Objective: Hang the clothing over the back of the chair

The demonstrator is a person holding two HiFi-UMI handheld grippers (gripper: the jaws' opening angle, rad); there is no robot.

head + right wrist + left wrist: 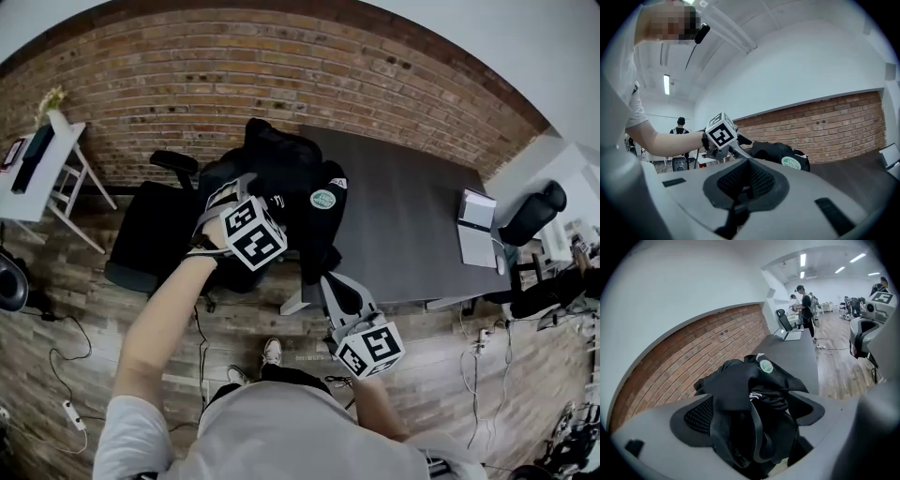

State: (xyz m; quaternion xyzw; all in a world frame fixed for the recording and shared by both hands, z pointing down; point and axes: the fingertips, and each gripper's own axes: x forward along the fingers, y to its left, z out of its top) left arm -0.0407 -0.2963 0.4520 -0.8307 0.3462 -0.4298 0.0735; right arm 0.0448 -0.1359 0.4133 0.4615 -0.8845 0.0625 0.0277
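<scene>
Being clamped by left gripper point(750, 416) and right gripper point(748, 165) alike, the bunched jacket point(286, 159) could be slid off the chair point(155, 232).

Both tools are grey moulded plastic: left gripper point(751, 420), right gripper point(745, 183). Jaw faces carry black mesh-textured pads point(696, 417). A white cube with black square markers point(254, 233) tops each. The person wears a pale grey short-sleeved T-shirt point(272, 431), a black wrist band point(202, 249) and a white shoe point(272, 352).
</scene>
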